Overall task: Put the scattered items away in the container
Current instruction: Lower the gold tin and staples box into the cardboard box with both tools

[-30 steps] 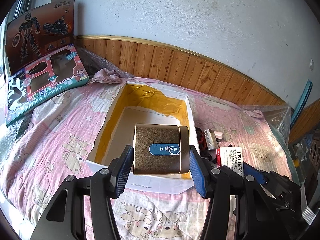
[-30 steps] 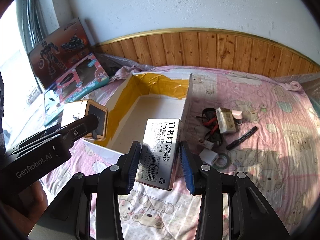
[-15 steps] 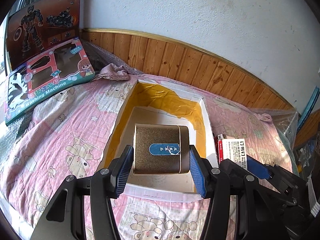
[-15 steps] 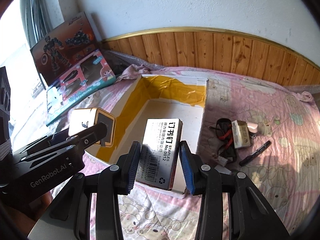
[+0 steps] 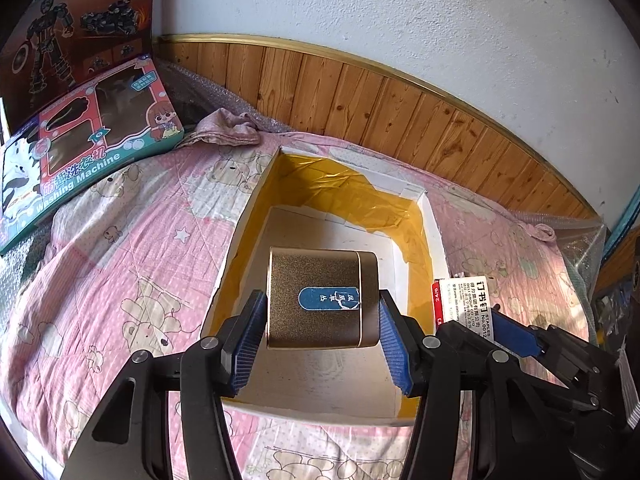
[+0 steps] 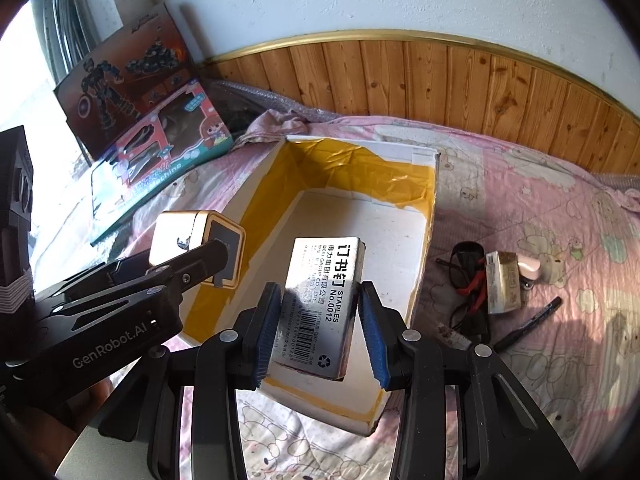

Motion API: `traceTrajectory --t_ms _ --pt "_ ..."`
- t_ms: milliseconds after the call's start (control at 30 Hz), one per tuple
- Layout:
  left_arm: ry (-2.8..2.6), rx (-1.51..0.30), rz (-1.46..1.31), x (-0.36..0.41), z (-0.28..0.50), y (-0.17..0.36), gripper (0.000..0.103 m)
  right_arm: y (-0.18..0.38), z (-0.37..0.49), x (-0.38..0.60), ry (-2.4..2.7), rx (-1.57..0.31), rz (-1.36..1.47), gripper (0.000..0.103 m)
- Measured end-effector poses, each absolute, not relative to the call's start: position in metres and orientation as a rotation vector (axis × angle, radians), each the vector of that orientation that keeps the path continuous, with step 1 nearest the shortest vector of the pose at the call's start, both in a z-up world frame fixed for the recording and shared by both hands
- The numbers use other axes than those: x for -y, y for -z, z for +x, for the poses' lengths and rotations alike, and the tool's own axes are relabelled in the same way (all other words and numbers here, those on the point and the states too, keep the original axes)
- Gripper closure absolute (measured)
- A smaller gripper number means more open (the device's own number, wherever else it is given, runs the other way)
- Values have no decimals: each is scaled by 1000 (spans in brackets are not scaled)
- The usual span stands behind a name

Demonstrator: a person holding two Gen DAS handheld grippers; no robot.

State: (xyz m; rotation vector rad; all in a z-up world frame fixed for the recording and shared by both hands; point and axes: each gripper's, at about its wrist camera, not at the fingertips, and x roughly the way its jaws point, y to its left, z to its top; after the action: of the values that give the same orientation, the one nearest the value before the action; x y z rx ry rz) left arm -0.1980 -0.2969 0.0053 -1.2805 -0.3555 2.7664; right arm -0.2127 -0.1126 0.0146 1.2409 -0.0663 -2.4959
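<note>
My left gripper [image 5: 322, 344] is shut on a bronze tin [image 5: 322, 300] with a blue label, held above the near half of the open cardboard box [image 5: 424, 216] lined with yellow tape. My right gripper [image 6: 320, 330] is shut on a silver staples box [image 6: 324, 300], held over the same cardboard box [image 6: 434, 184] near its front. In the right wrist view the left gripper [image 6: 216, 264] and its bronze tin [image 6: 180, 236] hang over the box's left wall. The staples box [image 5: 466, 304] also shows at the right of the left wrist view. The box floor looks bare.
The box lies on a pink bear-print quilt [image 6: 560, 208]. Right of the box lie glasses [image 6: 468, 284], a small carton [image 6: 502, 284], a pink item [image 6: 528, 266] and a black marker [image 6: 528, 324]. Two toy boxes [image 5: 80, 128] lean at the far left. Wood panelling [image 6: 480, 80] backs the bed.
Both grippers have moved forward with their loads and now hang over the open box rather than short of its front edge. Neither grip has changed.
</note>
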Motion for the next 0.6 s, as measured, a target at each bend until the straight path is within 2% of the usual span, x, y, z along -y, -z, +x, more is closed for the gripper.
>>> traceTrajectory --t_ms 600 --pt "-2662 356 -1408 300 -267 5 47 -15 -283 113 2451 -15 1285 61"
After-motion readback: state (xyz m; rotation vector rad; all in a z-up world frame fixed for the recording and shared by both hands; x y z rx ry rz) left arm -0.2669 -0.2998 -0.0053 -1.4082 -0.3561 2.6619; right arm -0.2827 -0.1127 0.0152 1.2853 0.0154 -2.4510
